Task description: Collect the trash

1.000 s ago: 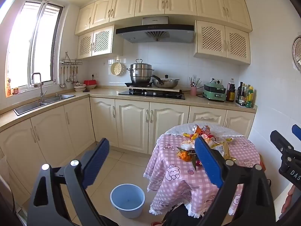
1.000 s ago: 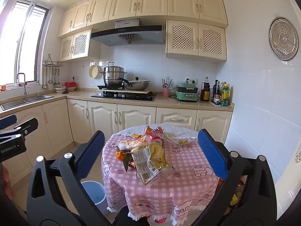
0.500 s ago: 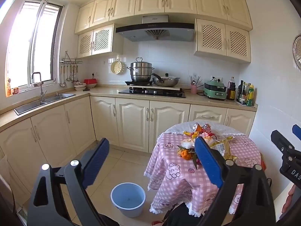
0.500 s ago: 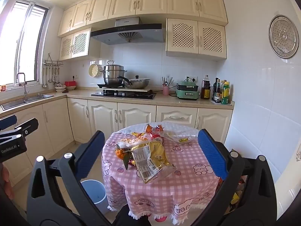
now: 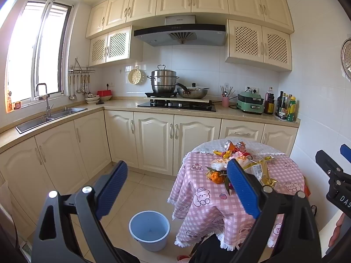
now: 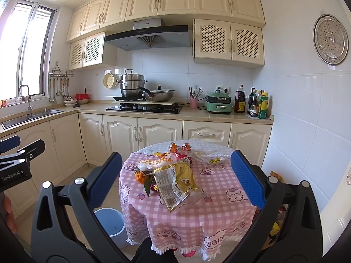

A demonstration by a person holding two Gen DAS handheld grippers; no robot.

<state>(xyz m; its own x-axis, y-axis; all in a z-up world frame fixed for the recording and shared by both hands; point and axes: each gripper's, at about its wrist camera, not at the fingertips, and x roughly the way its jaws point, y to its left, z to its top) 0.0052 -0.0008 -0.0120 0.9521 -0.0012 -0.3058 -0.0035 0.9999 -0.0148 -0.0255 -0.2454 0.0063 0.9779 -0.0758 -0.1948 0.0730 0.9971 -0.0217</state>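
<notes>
Compared with one second ago, the view of both cameras is almost the same; the round bench [image 6: 210,199] with the pink checked cloth sits only a little higher and nearer in the frames. So I judge the person is slowly approaching, and no trash is picked yet.

The left tool [image 5: 175,188] is spread wide and holds nothing. The right tool [image 6: 175,175] is also spread wide and empty, and it frames the pile of trash [image 6: 171,175] between its two blue pads.

In the right wrist view the trash lies in the middle of the bench, at about 12 o'clock from the tool: a big yellow snack bag [image 6: 177,184] at the near side, an orange peel [image 6: 140,176] at 9 o'clock from it, and small wrappers and a crushed can behind, at 12 o'clock. A light blue bucket [image 5: 149,230] stands on the tiled floor just beside the bench, at 7 o'clock from the pile; it looks empty, and it is probably where the trash must go.

The room is a bright kitchen with cream cabinets, a window and a sink at 9 o'clock, a stove with a steel pot at 12 o'clock, and bottles at 2 o'clock.
</notes>
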